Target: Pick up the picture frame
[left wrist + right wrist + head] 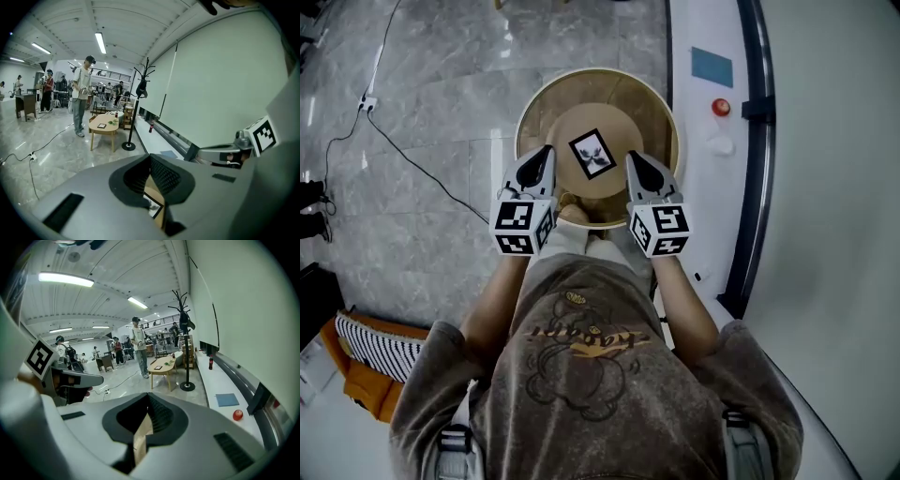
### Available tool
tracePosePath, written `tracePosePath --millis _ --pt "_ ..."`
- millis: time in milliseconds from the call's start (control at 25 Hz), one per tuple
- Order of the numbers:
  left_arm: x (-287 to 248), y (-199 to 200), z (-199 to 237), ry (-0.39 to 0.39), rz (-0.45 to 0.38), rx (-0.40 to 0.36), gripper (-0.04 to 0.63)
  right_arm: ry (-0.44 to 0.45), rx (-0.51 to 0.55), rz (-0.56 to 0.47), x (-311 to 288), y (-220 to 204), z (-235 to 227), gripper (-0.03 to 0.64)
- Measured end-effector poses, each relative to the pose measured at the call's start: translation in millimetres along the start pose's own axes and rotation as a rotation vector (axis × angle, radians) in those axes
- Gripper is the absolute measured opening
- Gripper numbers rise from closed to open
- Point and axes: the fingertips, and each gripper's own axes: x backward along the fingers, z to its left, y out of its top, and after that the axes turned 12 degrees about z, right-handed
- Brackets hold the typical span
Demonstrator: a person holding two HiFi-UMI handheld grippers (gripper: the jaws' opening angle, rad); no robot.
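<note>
- The picture frame [592,153] lies flat in the middle of the round wooden surface [656,103], turned cornerwise to the person.
- The left gripper [542,161] and right gripper [636,161] hang either side of it, near but apart from it, both with jaws clenched on nothing.
- I'd guess the frame is light and stiff, with a smooth front that may be fragile and slippery.
- Lying flat, it offers only its thin black border, so I'd open the jaws and pinch across one edge, gently.
</note>
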Motion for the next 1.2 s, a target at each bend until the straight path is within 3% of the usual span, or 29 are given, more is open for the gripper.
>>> tracePosePath --millis 440,920,1200 --pt "-55 -25 19 0.008 0.044 0.043 0.017 0.015 -0.022 0.034 -51 -21 -25 0.018" --pt "-115 -89 44 0.066 0.110 0.125 0.017 0.056 -0.033 0.102 -116 -76 -42 0.018" --pt "-151 -130 50 0.052 0.140 0.168 0.017 0.056 -0.085 0.125 -155 -111 -57 0.018"
